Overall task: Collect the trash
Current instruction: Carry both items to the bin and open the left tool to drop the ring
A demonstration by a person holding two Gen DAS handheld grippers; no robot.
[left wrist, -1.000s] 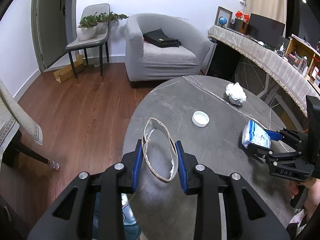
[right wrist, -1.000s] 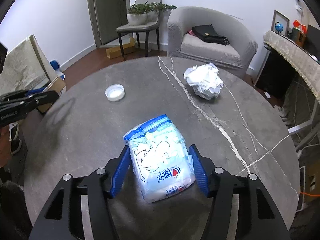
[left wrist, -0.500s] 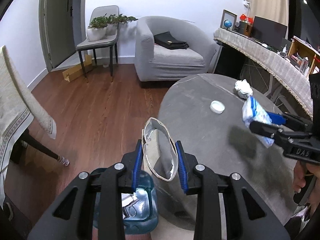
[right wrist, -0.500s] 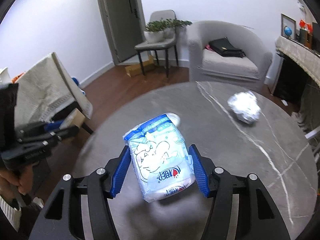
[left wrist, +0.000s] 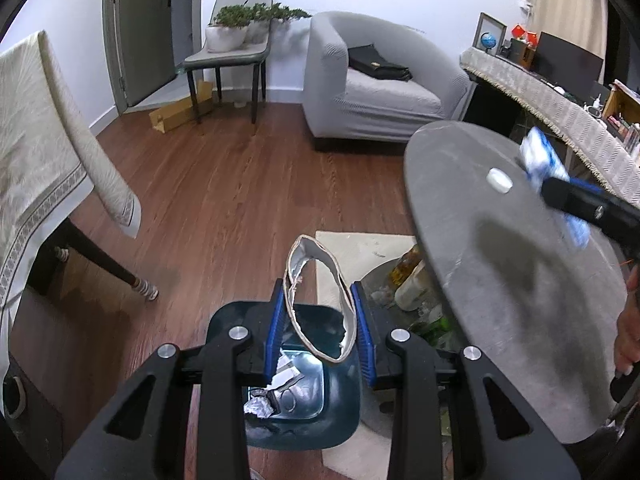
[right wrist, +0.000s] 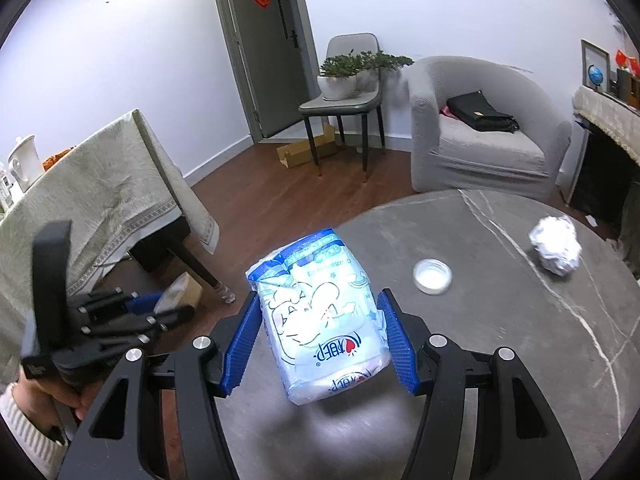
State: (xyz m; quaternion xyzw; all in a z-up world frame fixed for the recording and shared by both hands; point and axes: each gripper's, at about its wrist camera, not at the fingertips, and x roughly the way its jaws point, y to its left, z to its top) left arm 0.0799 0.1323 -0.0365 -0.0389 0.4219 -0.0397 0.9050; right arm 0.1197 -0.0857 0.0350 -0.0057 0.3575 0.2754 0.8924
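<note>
My left gripper point(left wrist: 319, 316) is shut on a torn foil-lined ring lid point(left wrist: 345, 304) and holds it over a dark blue trash bin point(left wrist: 304, 428) on the floor; the bin holds crumpled scraps. My right gripper point(right wrist: 320, 332) is shut on a blue and white tissue pack point(right wrist: 320, 312), held above the round grey table point(right wrist: 500, 320). On the table lie a white cap point(right wrist: 432, 276) and a crumpled paper ball point(right wrist: 556, 248). The left gripper point(right wrist: 168, 312) shows at the left of the right wrist view, the right gripper point(left wrist: 576, 200) with the pack point(left wrist: 540, 156) at the right of the left wrist view.
Bottles and clutter point(left wrist: 408, 280) sit under the table edge beside the bin. A cloth-covered table point(right wrist: 92, 200) stands to the left. A grey armchair point(left wrist: 376, 92) and a chair with a plant point(left wrist: 236, 52) stand at the back, across wooden floor.
My left gripper has carried the ring lid off the table to above the bin. My right gripper has lifted the tissue pack and moved it left toward the table's edge.
</note>
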